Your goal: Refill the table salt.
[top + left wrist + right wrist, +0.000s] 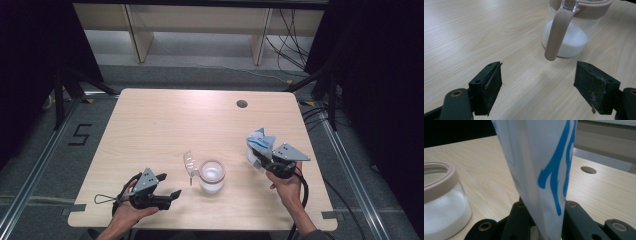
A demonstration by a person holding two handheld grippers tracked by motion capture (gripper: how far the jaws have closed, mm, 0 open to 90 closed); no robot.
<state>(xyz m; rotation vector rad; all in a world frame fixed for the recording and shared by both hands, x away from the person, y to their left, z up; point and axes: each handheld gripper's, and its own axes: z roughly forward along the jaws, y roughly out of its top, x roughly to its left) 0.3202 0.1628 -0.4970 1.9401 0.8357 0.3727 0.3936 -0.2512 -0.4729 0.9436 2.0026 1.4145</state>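
A clear glass jar (212,176) with a beige rim stands near the table's front middle, part full of white powder; its hinged lid (190,165) hangs open to the left. In the left gripper view the jar (567,32) and its beige clasp (556,35) sit just beyond the jaws. My left gripper (167,186) rests open at the front left, nothing between its pads (492,87). My right gripper (265,159) is shut on a white and blue bag (260,145), held upright right of the jar. The bag (541,170) rises between its jaws, with the jar (441,202) at the left.
The light wooden table (165,120) has a round cable hole (242,104) at the back right, also seen past the bag (588,170). Cables trail from both grippers over the front edge. Dark frames and floor surround the table.
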